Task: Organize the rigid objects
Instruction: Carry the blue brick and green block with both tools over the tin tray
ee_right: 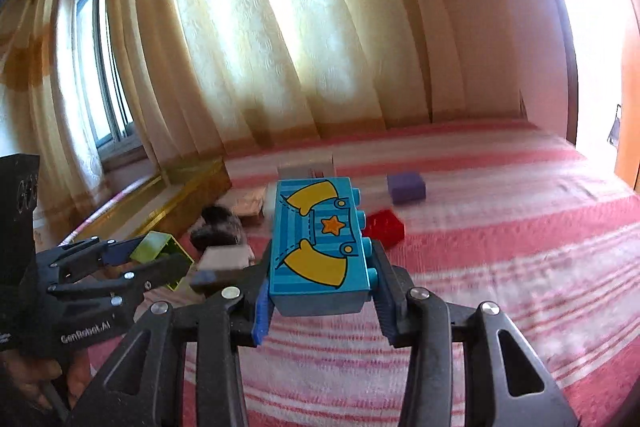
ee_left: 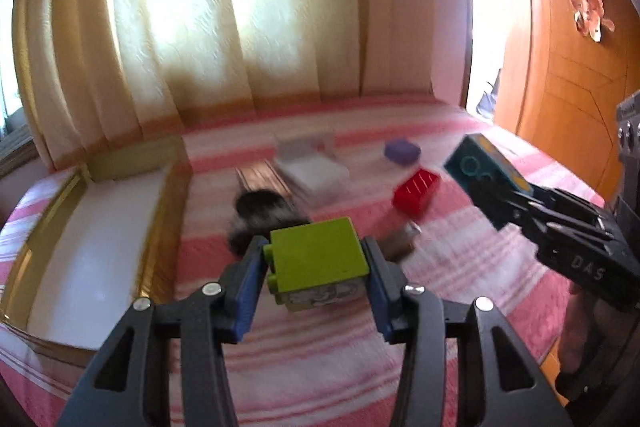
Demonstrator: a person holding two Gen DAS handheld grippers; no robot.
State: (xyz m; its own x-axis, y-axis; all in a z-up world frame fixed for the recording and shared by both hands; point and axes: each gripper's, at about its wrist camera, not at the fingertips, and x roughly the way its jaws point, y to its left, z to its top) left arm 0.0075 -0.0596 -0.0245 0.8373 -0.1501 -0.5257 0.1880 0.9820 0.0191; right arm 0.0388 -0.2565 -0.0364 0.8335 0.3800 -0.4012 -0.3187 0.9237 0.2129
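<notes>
Our left hand-held gripper point(ee_left: 316, 281) pinches a green block point(ee_left: 318, 257) between its blue pads, lifted above the pink striped bed point(ee_left: 460, 287). Our right hand-held gripper point(ee_right: 322, 293) clamps a blue block point(ee_right: 318, 247) printed with yellow shapes and a star. Beyond lie a red block point(ee_left: 416, 193), a purple block point(ee_left: 402, 151) and a dark furry thing point(ee_left: 260, 213); a gold-rimmed box point(ee_left: 168, 203) sits open at the left.

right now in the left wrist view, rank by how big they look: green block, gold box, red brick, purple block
1. gold box
2. green block, though it is nearest the camera, held in the left gripper
3. red brick
4. purple block, farther off, so its true size against the red is unsure
</notes>
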